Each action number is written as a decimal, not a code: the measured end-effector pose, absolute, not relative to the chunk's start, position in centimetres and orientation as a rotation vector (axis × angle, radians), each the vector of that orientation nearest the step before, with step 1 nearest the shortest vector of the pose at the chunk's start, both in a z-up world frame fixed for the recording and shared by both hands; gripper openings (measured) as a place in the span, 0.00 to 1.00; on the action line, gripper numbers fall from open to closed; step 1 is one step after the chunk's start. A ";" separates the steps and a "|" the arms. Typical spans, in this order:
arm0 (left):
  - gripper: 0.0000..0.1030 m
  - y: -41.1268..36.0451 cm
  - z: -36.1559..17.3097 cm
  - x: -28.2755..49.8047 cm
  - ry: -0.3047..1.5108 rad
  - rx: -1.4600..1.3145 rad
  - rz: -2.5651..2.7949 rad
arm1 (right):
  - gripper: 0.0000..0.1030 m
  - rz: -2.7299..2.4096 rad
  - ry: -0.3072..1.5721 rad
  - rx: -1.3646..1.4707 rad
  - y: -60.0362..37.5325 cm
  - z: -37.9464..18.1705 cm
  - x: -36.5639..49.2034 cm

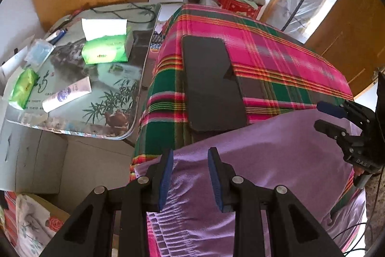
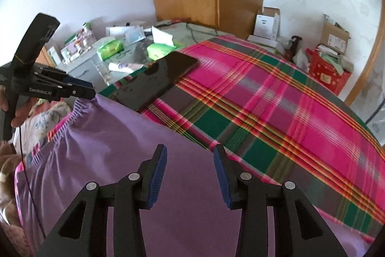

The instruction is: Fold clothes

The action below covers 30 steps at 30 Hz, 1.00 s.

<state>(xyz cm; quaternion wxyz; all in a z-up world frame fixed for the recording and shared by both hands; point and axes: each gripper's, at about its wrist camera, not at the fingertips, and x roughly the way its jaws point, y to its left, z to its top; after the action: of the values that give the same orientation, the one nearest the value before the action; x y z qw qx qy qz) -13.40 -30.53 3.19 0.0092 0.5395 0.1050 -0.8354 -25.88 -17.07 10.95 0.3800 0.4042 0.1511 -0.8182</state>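
Both your grippers, left (image 1: pixel 190 178) and right (image 2: pixel 190 176), hover with fingers apart, empty, over the purple garment (image 2: pixel 115 148); next grasp its elastic waistband (image 2: pixel 72 117) at ten o'clock.

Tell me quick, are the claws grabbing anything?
Left claw: open, empty, over the purple garment.
Right claw: open, empty, over it too.

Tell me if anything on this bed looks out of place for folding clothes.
Yes: a black phone lies on the plaid bedcover, right at the far edge of the purple garment. It is no clothing and sits where the cloth could be spread or folded, so it might get covered or knocked.
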 end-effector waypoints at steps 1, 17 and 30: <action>0.29 -30.6 2.9 -13.5 0.327 1.692 -2.609 | 0.41 -2.081 0.399 1.031 -17.5 10.7 -25.9; 0.30 -29.6 0.7 -14.7 0.114 1.749 -2.628 | 0.42 -1.964 0.523 1.036 -21.1 7.3 -28.4; 0.32 -28.9 0.7 -14.4 -0.013 1.746 -2.684 | 0.59 -1.904 0.538 0.976 -21.8 6.7 -27.6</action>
<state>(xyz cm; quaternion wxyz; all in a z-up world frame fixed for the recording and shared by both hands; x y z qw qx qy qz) -14.38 -28.93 0.66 -0.0303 0.5451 -0.0040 -0.8378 -27.64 -21.76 6.74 0.4509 0.3948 0.2178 -0.7703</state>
